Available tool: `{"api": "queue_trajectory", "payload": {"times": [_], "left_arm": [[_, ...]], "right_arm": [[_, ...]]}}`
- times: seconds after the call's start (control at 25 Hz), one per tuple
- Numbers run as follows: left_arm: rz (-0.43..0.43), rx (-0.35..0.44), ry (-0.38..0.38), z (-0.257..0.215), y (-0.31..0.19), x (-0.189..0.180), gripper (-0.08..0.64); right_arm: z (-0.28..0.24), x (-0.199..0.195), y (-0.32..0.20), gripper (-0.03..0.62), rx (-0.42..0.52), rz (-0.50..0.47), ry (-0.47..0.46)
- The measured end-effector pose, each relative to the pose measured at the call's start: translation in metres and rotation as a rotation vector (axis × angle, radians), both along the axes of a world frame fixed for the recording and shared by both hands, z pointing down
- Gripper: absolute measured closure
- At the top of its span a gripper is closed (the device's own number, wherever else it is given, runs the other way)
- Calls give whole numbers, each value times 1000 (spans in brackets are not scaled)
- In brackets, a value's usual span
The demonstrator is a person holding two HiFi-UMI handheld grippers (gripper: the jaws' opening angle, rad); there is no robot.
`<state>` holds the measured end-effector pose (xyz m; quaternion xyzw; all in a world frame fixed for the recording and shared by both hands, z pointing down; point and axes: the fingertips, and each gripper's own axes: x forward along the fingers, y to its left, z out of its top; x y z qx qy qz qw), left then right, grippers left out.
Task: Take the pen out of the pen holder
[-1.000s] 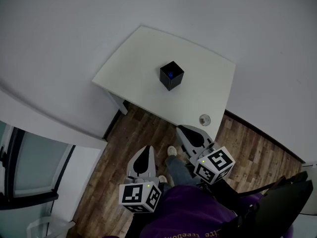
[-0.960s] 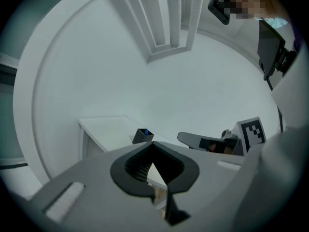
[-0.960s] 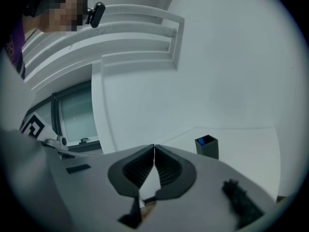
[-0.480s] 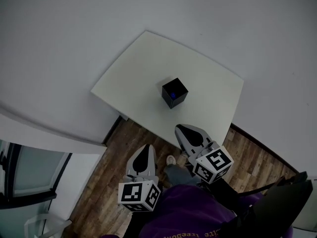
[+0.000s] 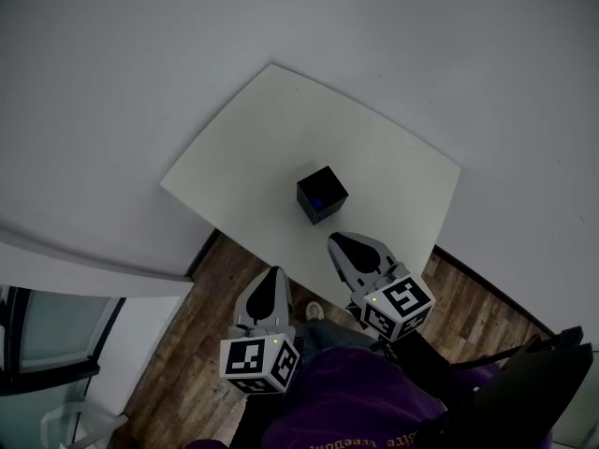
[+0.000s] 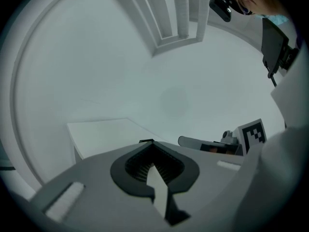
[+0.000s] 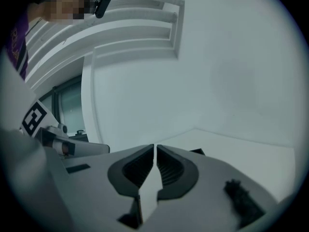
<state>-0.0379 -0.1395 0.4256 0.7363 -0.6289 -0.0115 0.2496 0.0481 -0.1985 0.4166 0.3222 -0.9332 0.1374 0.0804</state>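
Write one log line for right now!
left gripper: shut, empty | right gripper: shut, empty, short of pen holder | pen: in holder, untouched

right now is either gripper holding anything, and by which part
Nothing is held: left gripper and right gripper are shut and empty, short of the pen holder.

A pale bench (image 5: 267,134) carries one black square holder (image 5: 322,195), which stands upright. From the holder, the bench's near edge is closer than its far corner. Wood floor (image 5: 220,293) lies below.
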Motion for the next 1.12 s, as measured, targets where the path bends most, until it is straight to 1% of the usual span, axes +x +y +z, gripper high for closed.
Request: {"api": "queue_trajectory", "payload": {"times": [0.16, 0.44, 0.6, 0.64, 0.68, 0.88, 1.12], "left_arm": [[16, -24, -1, 4, -7, 0, 555], [70, -37, 6, 2, -29, -8, 555], [79, -32, 8, 2, -44, -16, 555], [78, -29, 12, 2, -47, -18, 555], [77, -29, 15, 4, -49, -19, 555], [78, -34, 24, 10, -59, -19, 555], [57, -47, 24, 15, -68, -29, 555]], "right_arm": [[10, 0, -11, 578, -19, 4, 16], [20, -2, -36, 578, -39, 53, 56], [28, -5, -50, 569, -39, 67, 88], [30, -7, -53, 537, -40, 64, 97], [34, -9, -55, 521, -39, 59, 111], [50, -14, -68, 505, -27, 34, 201], [68, -25, -81, 489, -36, -4, 265]]}}
